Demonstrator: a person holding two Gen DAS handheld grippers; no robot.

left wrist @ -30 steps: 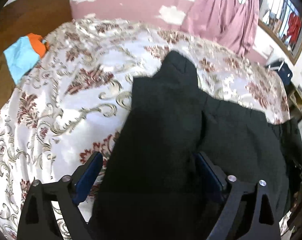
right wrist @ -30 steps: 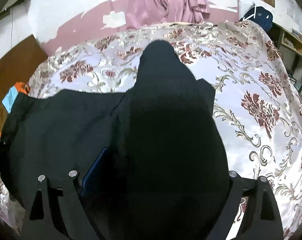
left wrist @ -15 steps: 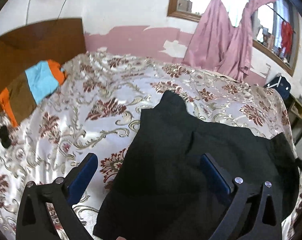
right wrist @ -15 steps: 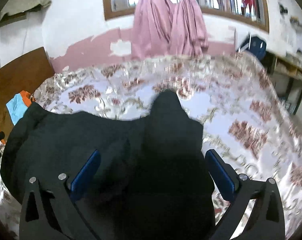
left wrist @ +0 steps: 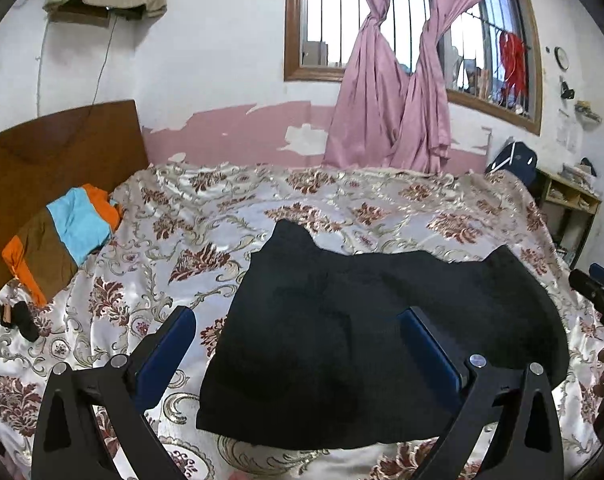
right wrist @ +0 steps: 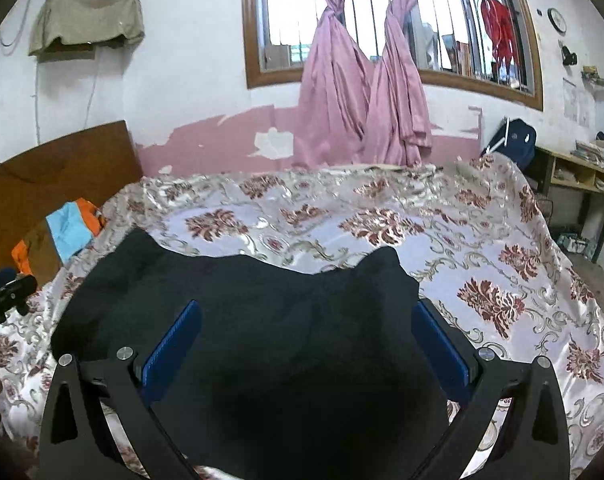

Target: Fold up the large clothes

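A black garment [left wrist: 362, 340] lies folded on the floral bedspread [left wrist: 205, 240], with two pointed corners at its far edge. My left gripper [left wrist: 297, 320] hovers open over the garment's left half, and its blue pads [left wrist: 165, 352] touch nothing. In the right wrist view the same black garment [right wrist: 261, 320] fills the lower middle. My right gripper [right wrist: 306, 320] stands open above the garment's right half with nothing between its blue pads [right wrist: 442, 344]. Each gripper shows at the edge of the other's view: the right gripper [left wrist: 598, 292], the left gripper [right wrist: 5, 292].
A folded stack of orange, blue and brown clothes [left wrist: 61, 236] lies by the wooden headboard [left wrist: 53, 148]. Small dark items [left wrist: 17, 320] sit at the bed's left edge. Pink curtains [left wrist: 390, 112] hang behind the bed. A dark backpack [left wrist: 514, 160] and a shelf [left wrist: 570, 200] stand to the right.
Both grippers have drawn back and up from the black garment and tilted upward, and their jaws have spread a little wider. The garment stays flat on the bed.
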